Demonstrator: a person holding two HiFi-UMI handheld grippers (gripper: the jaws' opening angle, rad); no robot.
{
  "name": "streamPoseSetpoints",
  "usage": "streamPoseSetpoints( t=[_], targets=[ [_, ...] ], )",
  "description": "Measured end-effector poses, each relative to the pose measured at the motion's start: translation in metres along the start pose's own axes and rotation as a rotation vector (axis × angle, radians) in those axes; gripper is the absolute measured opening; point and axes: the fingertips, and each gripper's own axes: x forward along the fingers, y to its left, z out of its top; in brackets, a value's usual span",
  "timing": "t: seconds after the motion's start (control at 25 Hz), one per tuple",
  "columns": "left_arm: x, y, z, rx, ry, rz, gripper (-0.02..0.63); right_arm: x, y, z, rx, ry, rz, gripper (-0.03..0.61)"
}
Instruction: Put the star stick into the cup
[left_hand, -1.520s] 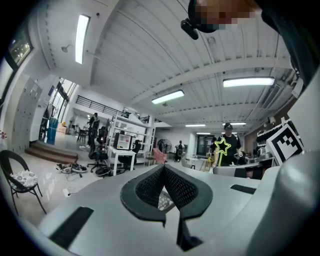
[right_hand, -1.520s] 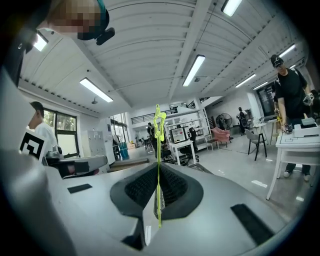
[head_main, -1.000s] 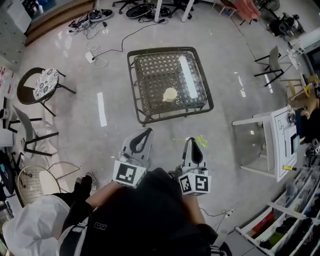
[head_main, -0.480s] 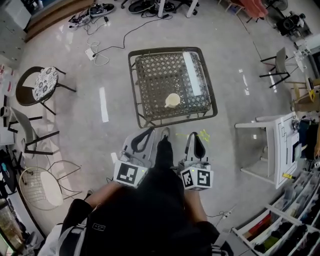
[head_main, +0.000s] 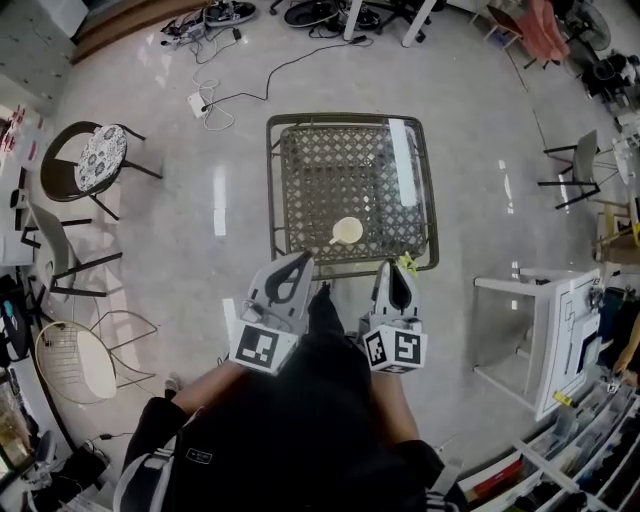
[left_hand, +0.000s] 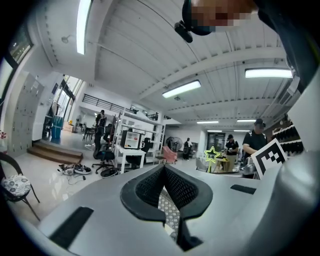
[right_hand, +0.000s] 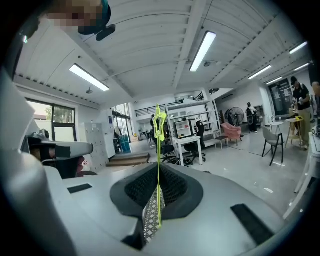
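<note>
**Desk:** What's in play?

**Me:** I count one thin yellow-green star stick (right_hand: 158, 150), one cream cup (head_main: 347, 231) and one square wicker-topped bench with a dark metal frame (head_main: 272, 180).

**Desk:** And your two grippers?

**Me:** My right gripper (right_hand: 158, 172) has its jaws clenched on the stick's shaft. The stick is upright between them, star on top. My left gripper (left_hand: 164, 172) has its jaws pressed together with nothing between them.

**Desk:** Where's the stick relative to the cup?

**Me:** In the head view the star is over the bench's near edge, to the right of the cup and apart from it. The cup sits alone on the wicker, near that same edge. Both grippers are side by side at the bench's near edge.
</note>
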Motion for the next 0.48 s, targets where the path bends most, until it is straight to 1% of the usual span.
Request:
streamPoseSetpoints(
  t=[0.2,0.36,0.48],
  targets=[
    [0.038,0.003,-0.004,-0.007,0.011,0.031,0.017,0.044,-0.024,-0.017,-0.010,0.043,0.037,0.015],
    [0.059,0.004,-0.012,-0.017,0.039,0.055,0.017,0.075,-0.040,-0.044,-0.006,0.101,0.057,0.015],
    [0.072,0.006,-0.017,-0.029,0.040,0.077,0.017,0.094,-0.049,-0.066,-0.012,0.139,0.073,0.015]
  ],
)
